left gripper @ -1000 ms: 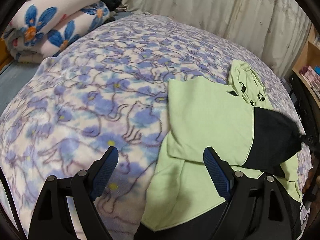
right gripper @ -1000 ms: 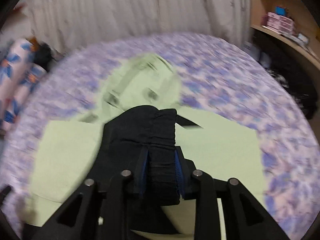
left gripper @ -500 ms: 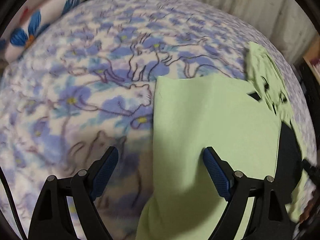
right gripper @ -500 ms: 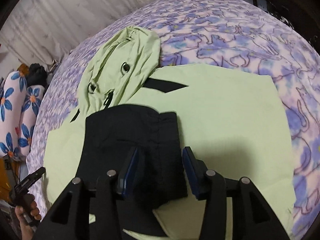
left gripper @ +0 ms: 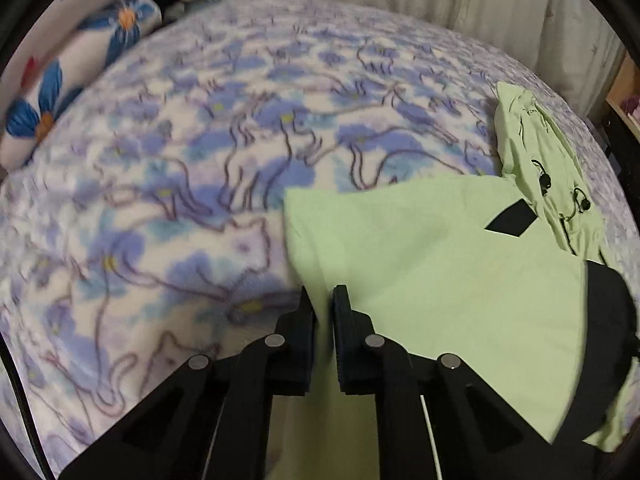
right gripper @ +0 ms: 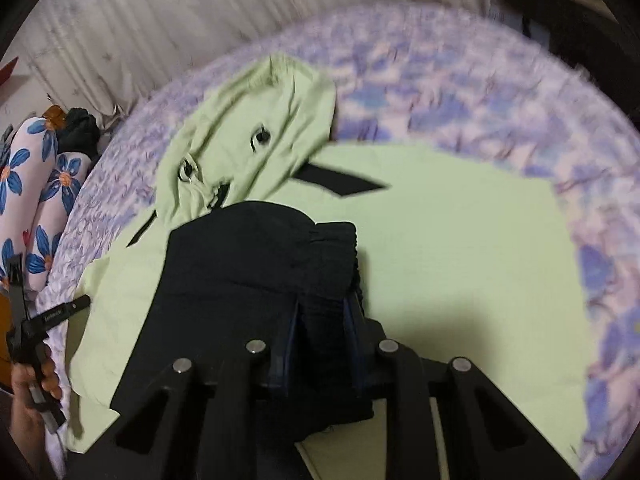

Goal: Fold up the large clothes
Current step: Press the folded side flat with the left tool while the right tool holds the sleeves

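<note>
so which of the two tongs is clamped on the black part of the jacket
The right tongs: they pinch the black ribbed cuff. The left tongs are closed on the light green fabric edge instead.

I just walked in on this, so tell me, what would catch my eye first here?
The light green hooded jacket lies spread flat across a blue-and-purple flowered blanket, its hood toward the curtain. On it lies its black sleeve, the cuff clamped in the right tongs. The left tongs are shut on the jacket's near-left edge.
</note>
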### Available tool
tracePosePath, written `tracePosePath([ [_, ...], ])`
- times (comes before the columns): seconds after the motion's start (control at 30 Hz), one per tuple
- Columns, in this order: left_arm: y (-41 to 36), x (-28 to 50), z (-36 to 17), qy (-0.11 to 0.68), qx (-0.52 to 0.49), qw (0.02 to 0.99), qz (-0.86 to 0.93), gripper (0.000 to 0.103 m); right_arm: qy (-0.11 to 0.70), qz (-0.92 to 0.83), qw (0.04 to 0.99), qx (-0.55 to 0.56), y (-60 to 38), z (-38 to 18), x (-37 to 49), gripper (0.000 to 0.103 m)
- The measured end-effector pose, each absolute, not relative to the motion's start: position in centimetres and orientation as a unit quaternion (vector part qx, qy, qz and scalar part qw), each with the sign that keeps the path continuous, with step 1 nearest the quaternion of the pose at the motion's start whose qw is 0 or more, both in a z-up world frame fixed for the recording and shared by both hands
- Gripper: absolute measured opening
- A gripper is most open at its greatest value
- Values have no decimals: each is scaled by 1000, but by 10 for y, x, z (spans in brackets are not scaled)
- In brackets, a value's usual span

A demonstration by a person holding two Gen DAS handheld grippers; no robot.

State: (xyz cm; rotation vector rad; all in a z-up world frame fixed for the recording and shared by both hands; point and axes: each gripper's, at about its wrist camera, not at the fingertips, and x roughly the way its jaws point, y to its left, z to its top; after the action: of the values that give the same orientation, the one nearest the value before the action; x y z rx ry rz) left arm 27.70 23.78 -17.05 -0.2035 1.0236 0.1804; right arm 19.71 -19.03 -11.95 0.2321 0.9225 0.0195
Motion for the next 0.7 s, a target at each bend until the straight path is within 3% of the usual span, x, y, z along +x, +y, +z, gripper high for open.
tracePosePath([
  [0.17, 246, 280, -183, 496, -75, 857, 119, 9, 484, -19, 870, 92, -192, -147, 206, 29],
  [0.27, 242, 266, -165, 479, -45, 867, 128, 19, 467, -27, 879, 96, -192, -126, 198, 31],
  [0.37, 228, 245, -141, 449, -14, 887, 106, 37, 428, -34, 900, 77, -183, -103, 182, 35],
  [0.43, 208, 227, -126, 440, -12, 896, 63, 57, 412, -25, 909, 65, -168, -92, 172, 37],
  [0.7, 143, 193, -148, 484, -102, 867, -59, 58, 469, 115, 875, 35, -67, -117, 161, 37],
])
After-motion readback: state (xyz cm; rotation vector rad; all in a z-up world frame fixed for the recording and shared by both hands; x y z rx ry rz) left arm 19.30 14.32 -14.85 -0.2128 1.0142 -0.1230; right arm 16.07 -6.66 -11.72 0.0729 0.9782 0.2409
